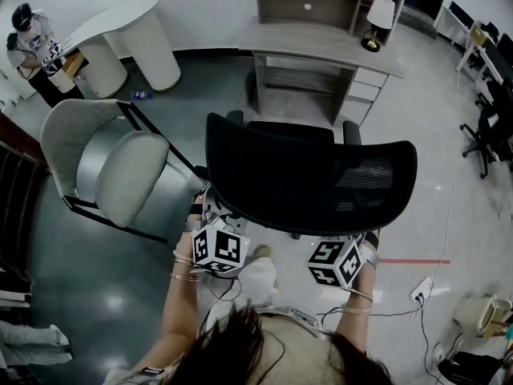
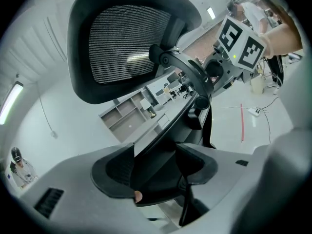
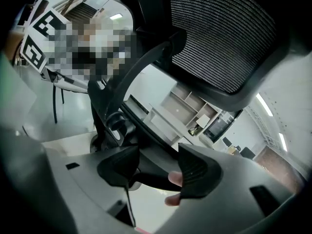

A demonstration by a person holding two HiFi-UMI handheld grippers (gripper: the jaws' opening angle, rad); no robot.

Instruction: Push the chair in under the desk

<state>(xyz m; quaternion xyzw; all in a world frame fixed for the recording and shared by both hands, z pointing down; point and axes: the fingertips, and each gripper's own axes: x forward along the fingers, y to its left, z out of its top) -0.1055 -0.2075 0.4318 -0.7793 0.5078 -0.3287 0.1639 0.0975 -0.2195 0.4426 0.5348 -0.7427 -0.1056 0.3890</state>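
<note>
Left gripper [image 2: 156, 169] first: its jaws sit either side of a dark strut on the back of the chair [image 1: 309, 175], and the strut fills the gap, so that looks like a firm clamp. Over to the right gripper [image 3: 156, 172], and it's the same story. A black bar of the chair's rear frame runs across between its pads, the jaws bearing on it, with a couple of fingertips [image 3: 176, 179] peeking out just behind.

From the head view, the two grippers are low on the mesh backrest, one each side of its middle and about level, so neither is nearer than the other. The backrest's long axis runs left to right, square across the line of travel.

And here is what matters: the table [image 1: 321, 42] lies straight ahead, beyond the chair, its open kneehole roughly in line with the seat. The chair stands just short of it, with the seat front near the table's front edge and not yet under it. An even, forward shove from both sides looks right. A grey chair [image 1: 112, 163] waits off to the left, apart from the path.
</note>
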